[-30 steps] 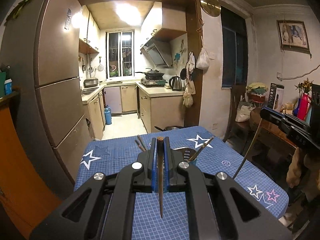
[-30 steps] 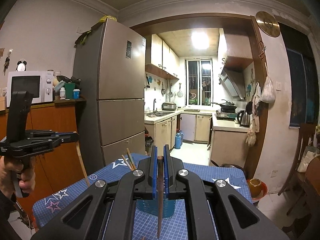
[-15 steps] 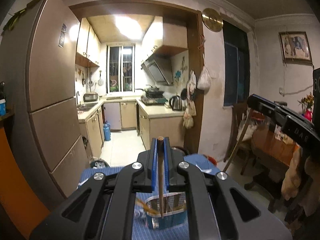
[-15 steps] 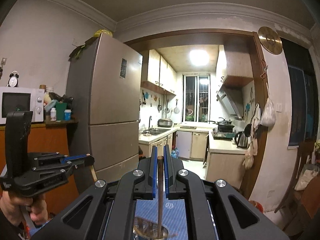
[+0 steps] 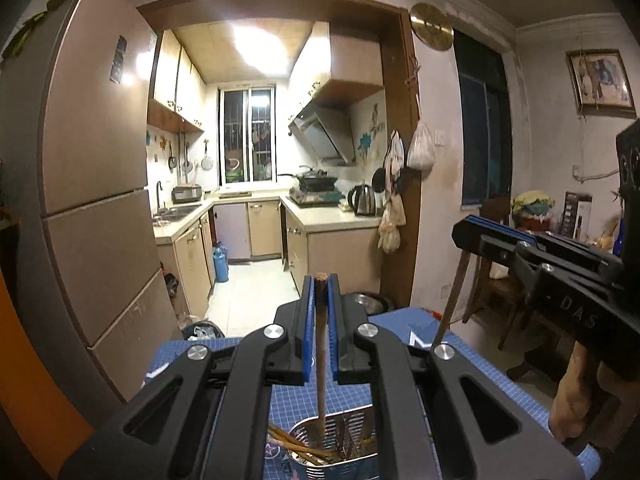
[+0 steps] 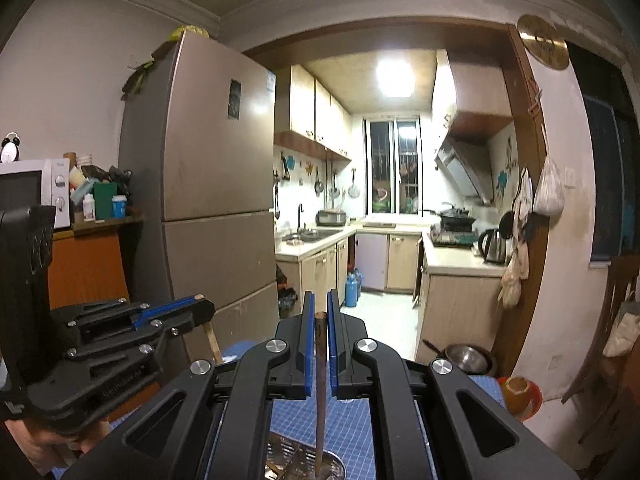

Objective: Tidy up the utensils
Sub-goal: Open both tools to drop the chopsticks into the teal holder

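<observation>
My left gripper holds a brown wooden chopstick between its blue pads, jaws slightly parted. Its lower end hangs into a perforated metal utensil holder that has several chopsticks in it. My right gripper holds another chopstick the same way, tip down in the same holder. Each gripper shows in the other's view: the right one with its chopstick at the right, the left one at the left.
The holder stands on a table with a blue star-pattern cloth. A tall fridge is to the left, a kitchen doorway ahead. Wooden chairs and a cluttered side table are to the right. A steel bowl lies on the floor.
Both grippers have moved forward over the holder and lowered, so the chopstick tips now hang inside it. The jaws look slightly wider apart than before.
</observation>
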`<state>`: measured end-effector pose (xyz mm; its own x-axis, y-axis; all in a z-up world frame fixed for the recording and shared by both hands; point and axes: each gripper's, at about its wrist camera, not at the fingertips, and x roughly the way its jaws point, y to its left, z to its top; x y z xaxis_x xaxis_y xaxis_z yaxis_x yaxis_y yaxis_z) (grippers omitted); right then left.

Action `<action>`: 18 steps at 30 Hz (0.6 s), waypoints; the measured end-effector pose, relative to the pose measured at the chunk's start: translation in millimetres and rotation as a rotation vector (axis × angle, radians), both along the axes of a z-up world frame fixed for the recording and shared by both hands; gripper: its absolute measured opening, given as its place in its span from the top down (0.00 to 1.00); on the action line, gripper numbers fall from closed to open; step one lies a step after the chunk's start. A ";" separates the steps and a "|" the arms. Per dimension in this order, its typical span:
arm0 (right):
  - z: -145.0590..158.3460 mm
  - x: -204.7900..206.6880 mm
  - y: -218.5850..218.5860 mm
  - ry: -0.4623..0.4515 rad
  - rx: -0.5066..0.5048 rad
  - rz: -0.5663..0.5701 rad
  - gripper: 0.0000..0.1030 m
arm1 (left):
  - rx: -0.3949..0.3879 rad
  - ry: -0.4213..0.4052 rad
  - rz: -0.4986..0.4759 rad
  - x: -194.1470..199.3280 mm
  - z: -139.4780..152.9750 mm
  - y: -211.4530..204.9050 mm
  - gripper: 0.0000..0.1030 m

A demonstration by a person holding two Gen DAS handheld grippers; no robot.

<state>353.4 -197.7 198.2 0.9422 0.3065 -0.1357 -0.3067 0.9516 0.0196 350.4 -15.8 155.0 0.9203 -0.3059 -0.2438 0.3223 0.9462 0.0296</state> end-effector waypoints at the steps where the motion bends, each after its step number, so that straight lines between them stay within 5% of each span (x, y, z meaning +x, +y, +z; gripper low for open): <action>1: -5.3 3.7 0.1 0.010 -0.001 -0.001 0.93 | 0.002 0.006 0.001 3.1 -5.4 -0.8 0.95; 16: -47.4 29.0 2.1 0.093 0.000 0.010 0.87 | -0.001 0.033 0.022 12.8 -33.8 -6.7 0.94; 18: -46.6 27.5 0.5 0.086 0.009 0.005 0.81 | -0.005 0.032 0.036 13.6 -34.3 -6.3 0.76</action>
<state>380.9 -197.3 151.6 0.9255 0.3128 -0.2138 -0.3083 0.9497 0.0546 363.9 -22.0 120.7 0.9225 -0.2738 -0.2721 0.2885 0.9574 0.0150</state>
